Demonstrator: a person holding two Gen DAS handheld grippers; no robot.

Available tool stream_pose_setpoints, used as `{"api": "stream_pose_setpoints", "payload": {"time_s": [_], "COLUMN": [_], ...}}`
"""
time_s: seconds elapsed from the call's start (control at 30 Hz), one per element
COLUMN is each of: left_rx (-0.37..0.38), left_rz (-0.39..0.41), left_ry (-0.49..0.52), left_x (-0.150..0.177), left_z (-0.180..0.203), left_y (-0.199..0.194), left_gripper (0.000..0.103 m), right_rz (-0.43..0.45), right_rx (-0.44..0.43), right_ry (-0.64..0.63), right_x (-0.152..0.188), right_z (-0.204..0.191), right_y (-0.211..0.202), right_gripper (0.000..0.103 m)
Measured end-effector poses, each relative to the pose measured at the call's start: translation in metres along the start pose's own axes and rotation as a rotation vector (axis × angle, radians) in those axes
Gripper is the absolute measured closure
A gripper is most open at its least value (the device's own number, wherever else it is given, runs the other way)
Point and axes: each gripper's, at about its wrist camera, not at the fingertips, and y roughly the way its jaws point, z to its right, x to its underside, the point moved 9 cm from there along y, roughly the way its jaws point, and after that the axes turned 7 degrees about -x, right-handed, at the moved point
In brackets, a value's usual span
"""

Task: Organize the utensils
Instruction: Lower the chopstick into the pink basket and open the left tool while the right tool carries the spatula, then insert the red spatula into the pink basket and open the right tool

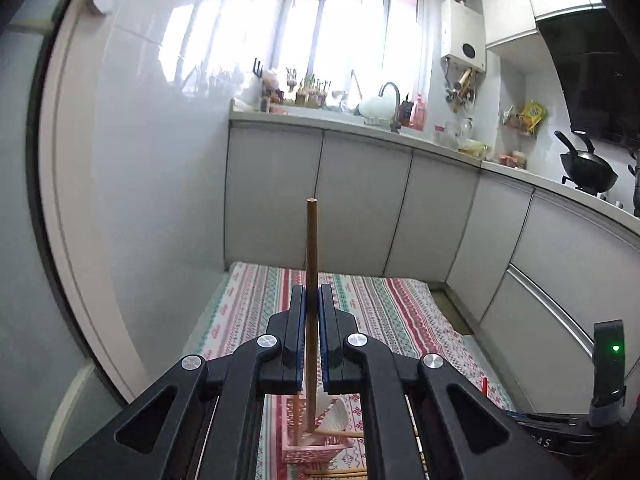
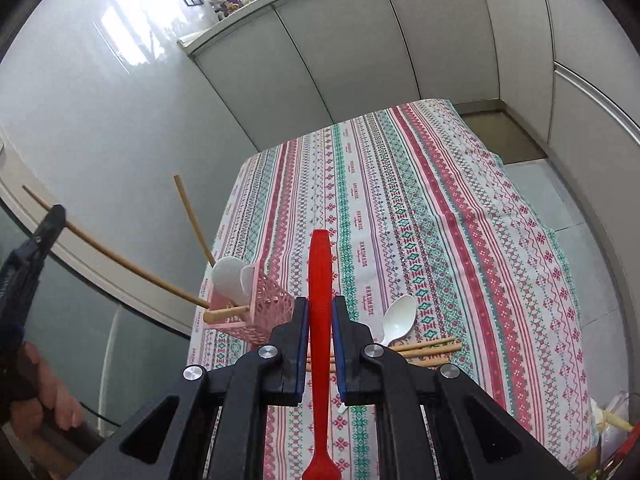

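Left gripper: jaws clamped on a wooden chopstick, held upright above the pink basket. Right gripper: jaws clamped on a red utensil handle. Basket stands on the patterned bench cloth, holding white spoons. Another white spoon and loose chopsticks lie beside it.

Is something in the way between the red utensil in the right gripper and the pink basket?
Nothing visible blocks it. The red utensil, clamped in the right gripper, is above the tablecloth; the pink basket stands to its left, already holding white spoons.
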Motion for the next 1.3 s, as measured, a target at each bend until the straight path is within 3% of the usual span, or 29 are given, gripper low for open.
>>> {"api": "stream_pose_setpoints", "payload": {"time_s": [0.57, 0.77, 0.83, 0.9, 1.0, 1.17, 1.3], "left_rx": [-0.039, 0.007, 0.026, 0.039, 0.022, -0.005, -0.075], "left_rz": [-0.175, -0.262, -0.274, -0.277, -0.251, -0.276, -0.395], "left_ry": [0.151, 0.089, 0.064, 0.041, 0.012, 0.009, 0.033], "left_x": [0.070, 0.080, 0.077, 0.073, 0.065, 0.064, 0.090], "left_z": [0.020, 0.016, 0.014, 0.010, -0.002, -0.023, -0.048], "left_y": [0.081, 0.086, 0.080, 0.070, 0.049, 0.019, 0.019], "left_gripper": [0.097, 0.094, 0.090, 0.067, 0.049, 0.038, 0.034], "right_rz": [-0.002, 0.026, 0.046, 0.068, 0.123, 0.233, 0.331], "right_rx": [-0.015, -0.025, -0.035, -0.048, -0.072, -0.103, -0.126], "right_ry": [0.025, 0.033, 0.034, 0.034, 0.024, 0.007, -0.003], "right_x": [0.000, -0.006, -0.010, -0.016, -0.028, -0.051, -0.065], "right_z": [0.007, 0.006, 0.003, -0.002, -0.014, -0.038, -0.060], "right_y": [0.005, -0.003, -0.008, -0.012, -0.024, -0.046, -0.063], "right_gripper": [0.092, 0.092, 0.092, 0.092, 0.092, 0.092, 0.092]}}
